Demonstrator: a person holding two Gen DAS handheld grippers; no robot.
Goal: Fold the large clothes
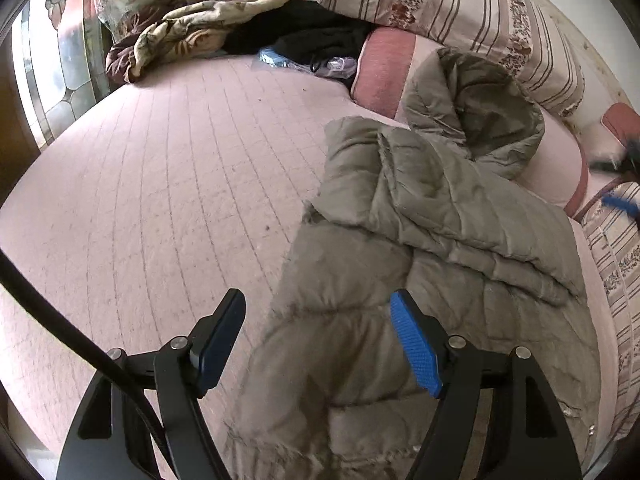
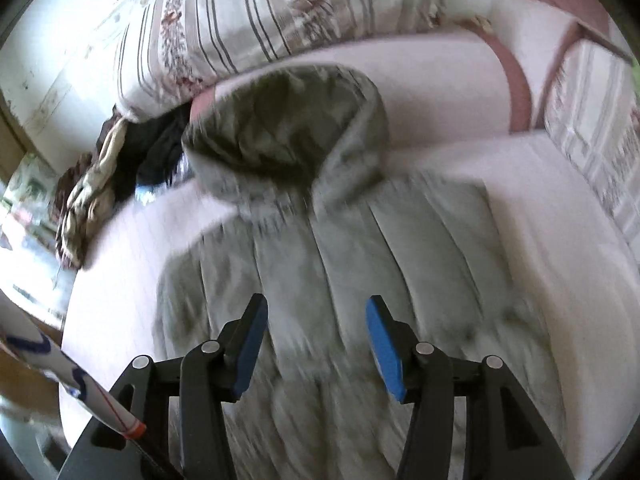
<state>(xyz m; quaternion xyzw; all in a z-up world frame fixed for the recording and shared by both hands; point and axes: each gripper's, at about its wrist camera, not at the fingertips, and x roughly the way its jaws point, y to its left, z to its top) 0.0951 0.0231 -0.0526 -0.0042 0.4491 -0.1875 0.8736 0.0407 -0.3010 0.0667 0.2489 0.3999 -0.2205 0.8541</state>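
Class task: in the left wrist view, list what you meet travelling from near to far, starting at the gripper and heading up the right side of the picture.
Open left gripper → grey quilted puffer jacket body → its hood → striped floral pillow.

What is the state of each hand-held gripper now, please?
Left hand-held gripper: open, holding nothing, above the grey puffer jacket.
Right hand-held gripper: open, holding nothing, above the same jacket.

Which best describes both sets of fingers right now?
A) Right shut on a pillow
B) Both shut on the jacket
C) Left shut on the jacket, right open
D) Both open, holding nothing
D: the left gripper and right gripper each show spread fingers above the grey jacket, nothing pinched.
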